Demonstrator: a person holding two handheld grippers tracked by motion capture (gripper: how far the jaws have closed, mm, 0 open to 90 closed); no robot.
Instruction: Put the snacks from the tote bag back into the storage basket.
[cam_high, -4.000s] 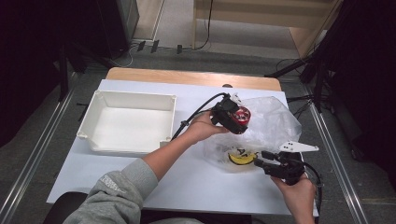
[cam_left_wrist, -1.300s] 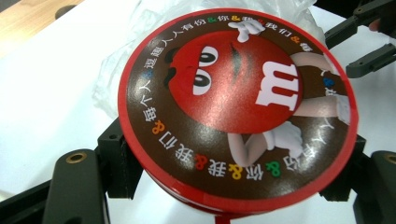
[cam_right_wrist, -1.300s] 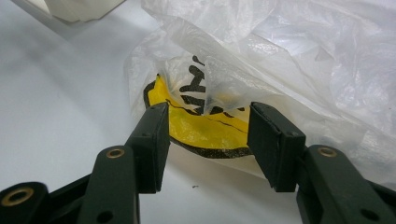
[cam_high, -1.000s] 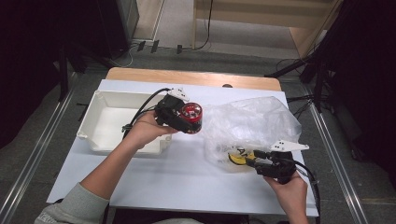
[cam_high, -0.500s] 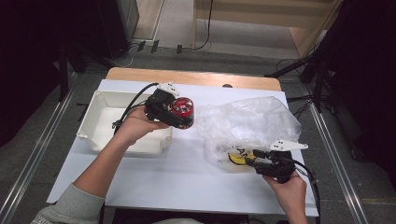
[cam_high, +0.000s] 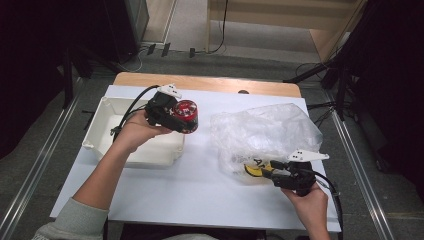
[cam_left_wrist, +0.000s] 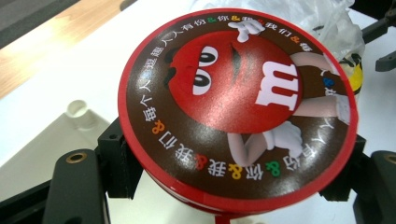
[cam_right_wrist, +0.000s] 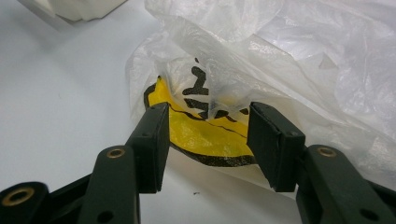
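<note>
The round tin (cam_left_wrist: 236, 112) is red-rimmed and brown with a red cartoon face and white "m", the bag (cam_high: 265, 132) clear with a yellow-and-black print, the tray (cam_high: 107, 117) white.

The round tin (cam_left_wrist: 238, 107) hides its own body; the plastic bag (cam_right_wrist: 299, 60) blurs the yellow print (cam_right_wrist: 205, 135) behind its folds.

tin (cam_left_wrist: 238, 107): glossy printed lid, smooth
bag (cam_high: 262, 131): thin clear plastic, crinkled
tray (cam_high: 102, 125): matt white plastic
table (cam_high: 200, 175): smooth matt white
</note>
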